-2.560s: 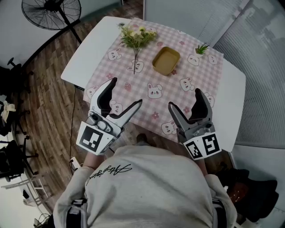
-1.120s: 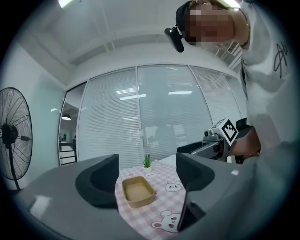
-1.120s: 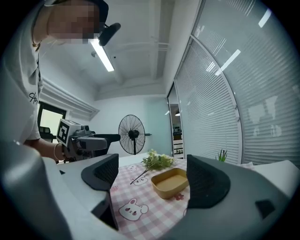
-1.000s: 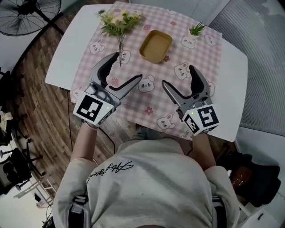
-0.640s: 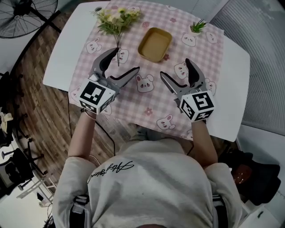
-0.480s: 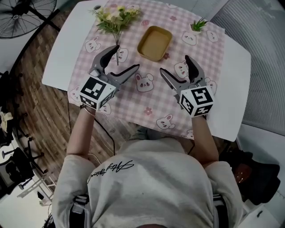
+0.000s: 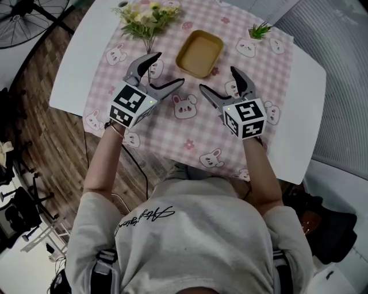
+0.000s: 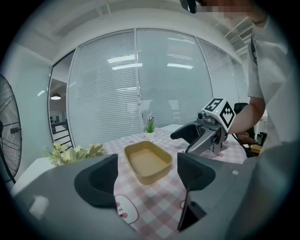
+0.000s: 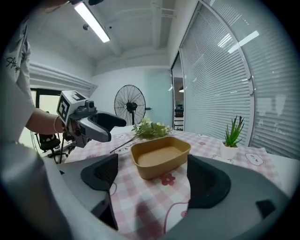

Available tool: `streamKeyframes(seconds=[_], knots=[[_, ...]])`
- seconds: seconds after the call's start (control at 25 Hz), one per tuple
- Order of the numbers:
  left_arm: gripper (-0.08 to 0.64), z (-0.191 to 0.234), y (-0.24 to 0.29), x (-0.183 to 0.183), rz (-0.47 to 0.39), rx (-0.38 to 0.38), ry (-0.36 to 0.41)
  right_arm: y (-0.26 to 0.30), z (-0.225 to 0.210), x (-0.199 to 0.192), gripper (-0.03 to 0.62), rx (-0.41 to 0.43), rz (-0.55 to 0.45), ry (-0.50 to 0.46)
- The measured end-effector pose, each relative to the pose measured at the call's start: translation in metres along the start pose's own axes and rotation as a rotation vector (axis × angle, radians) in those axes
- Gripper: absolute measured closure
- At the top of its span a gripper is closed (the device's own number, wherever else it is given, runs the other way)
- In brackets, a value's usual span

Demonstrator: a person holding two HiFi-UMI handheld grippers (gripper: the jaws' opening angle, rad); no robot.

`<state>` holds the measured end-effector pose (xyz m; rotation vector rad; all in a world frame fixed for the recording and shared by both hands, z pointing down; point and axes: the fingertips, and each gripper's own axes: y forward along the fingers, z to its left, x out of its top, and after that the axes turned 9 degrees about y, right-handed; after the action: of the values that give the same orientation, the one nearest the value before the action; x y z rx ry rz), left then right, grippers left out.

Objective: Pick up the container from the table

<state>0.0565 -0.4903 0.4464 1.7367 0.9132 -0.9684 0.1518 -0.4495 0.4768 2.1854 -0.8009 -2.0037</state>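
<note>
— Two tongs are hanging over the desk; how are they standing?
— Both are gaping wide. The left tongs are holding nothing, and neither are the right tongs. In each gripper view, only checked cloth and the thing beyond it are showing between the jaws.
— Where is the container sitting?
— It is sitting upright and empty on the pink tablecloth, toward the far edge of the desk, about midway between the left and right edges. It is lying just beyond the tips of both tongs, and neither is touching it.
— What is lying around it?
— A bunch of flowers is lying toward the far left corner, its stem reaching back toward the left tongs. A small potted plant is standing toward the far right corner, apart from the container.
— How are the tongs facing?
— Both are pointing at the far edge and angling slightly toward each other. The left one is hanging nearer the left edge and the right one nearer the right edge.
</note>
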Motion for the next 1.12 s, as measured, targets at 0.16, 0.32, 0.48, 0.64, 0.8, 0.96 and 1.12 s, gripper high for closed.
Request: streamKeyframes(seconds=[0.16,0.32,0.48,0.64,0.8,0.96,1.12], knots=[[0.175,0.003,0.013,-0.009,0.032,-0.014,-0.001,0.014,-0.003,-0.008,0.147,0.004,0.042,-0.011],[0.175,0.004,0.025,-0.021,0.076,-0.044,0.001,0.025,-0.006,-0.016,0.147,0.012,0.080,-0.010],[0.169,0.002,0.037,-0.037,0.133,-0.082,0.001,0.035,-0.008,-0.026,0.147,0.017,0.118,-0.019],[0.170,0.002,0.046,-0.044,0.166,-0.102,0.018,0.043,-0.008,-0.032,0.147,0.026,0.145,-0.031],[0.170,-0.002,0.055,-0.052,0.208,-0.146,0.029,0.046,-0.009,-0.035,0.149,0.021,0.162,-0.030],[0.172,-0.007,0.063,-0.060,0.252,-0.189,0.040,0.047,-0.009,-0.036,0.155,0.026,0.169,-0.028],[0.180,-0.011,0.066,-0.063,0.272,-0.210,0.043,0.049,-0.005,-0.035,0.167,0.031,0.187,-0.051]])
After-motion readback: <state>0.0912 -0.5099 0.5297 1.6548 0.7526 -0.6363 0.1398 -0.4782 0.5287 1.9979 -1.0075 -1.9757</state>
